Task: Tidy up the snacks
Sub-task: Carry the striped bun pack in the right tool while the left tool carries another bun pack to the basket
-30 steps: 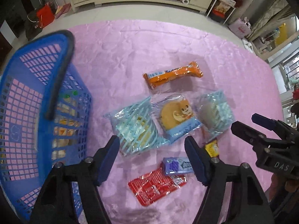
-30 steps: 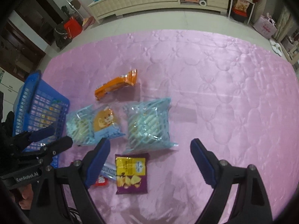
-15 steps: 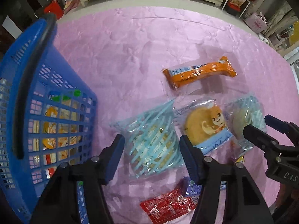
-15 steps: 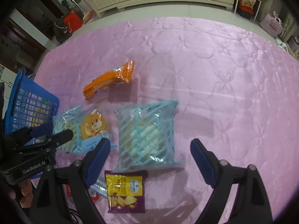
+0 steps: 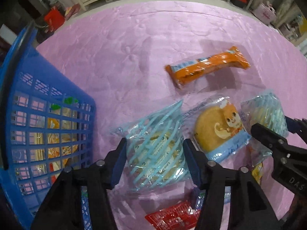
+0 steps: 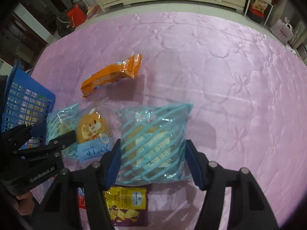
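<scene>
Both tongs have just been closing, the left tongs (image 5: 154, 161) around one blue-striped snack bag (image 5: 155, 149) and the right tongs (image 6: 153, 162) around another blue-striped bag (image 6: 153, 143), both lying on the pink quilt (image 6: 230, 76), pads not clearly squeezing.

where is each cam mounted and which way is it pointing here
Left wrist: sits on the left gripper, looking steeply down at a blue-striped bag beside the blue basket; its own fingers show, with the right gripper at the right edge.
Right wrist: sits on the right gripper, looking down at the other blue-striped bag; its fingers and the left gripper show.
Shared: orange packet, squirrel bun, pink cloth.
</scene>
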Motion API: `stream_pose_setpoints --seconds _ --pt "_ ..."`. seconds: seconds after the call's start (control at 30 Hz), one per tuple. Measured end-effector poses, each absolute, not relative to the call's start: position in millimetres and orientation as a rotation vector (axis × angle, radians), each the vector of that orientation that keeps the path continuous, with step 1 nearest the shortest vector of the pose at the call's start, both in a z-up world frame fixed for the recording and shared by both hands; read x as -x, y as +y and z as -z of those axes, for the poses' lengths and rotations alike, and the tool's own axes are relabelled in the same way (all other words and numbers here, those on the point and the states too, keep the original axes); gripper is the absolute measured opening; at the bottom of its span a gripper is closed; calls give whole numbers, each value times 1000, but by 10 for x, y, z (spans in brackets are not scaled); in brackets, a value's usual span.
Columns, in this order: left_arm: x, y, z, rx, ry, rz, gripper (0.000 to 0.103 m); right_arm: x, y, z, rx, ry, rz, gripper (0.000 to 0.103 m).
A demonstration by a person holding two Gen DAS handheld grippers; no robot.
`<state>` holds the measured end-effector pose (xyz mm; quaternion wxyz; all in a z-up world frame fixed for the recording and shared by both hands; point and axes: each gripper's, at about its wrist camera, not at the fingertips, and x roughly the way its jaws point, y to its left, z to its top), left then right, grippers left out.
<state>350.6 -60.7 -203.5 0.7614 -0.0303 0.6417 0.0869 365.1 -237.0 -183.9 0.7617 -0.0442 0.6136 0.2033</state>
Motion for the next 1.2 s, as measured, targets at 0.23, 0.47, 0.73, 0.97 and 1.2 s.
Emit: stream_pose_setpoints --seconds 0.23,0.47,0.73,0.97,1.2 --pt "-3302 -685 1761 89 1323 -98 54 -3435 -2511 1603 125 1302 -412 67" --pt "-3001 -719 1270 106 1218 -16 54 -3198 -2525 1136 157 1226 -403 67" --pt "-2614 -531 529 90 1082 42 54 -2873 -2214 471 129 1131 -442 67" --pt "-2279 -28 30 61 980 39 54 -2629 -1722 90 152 1054 -495 67" --pt "-1906 599 -149 60 932 0 54 -2390 -1126 -68 184 1023 -574 67"
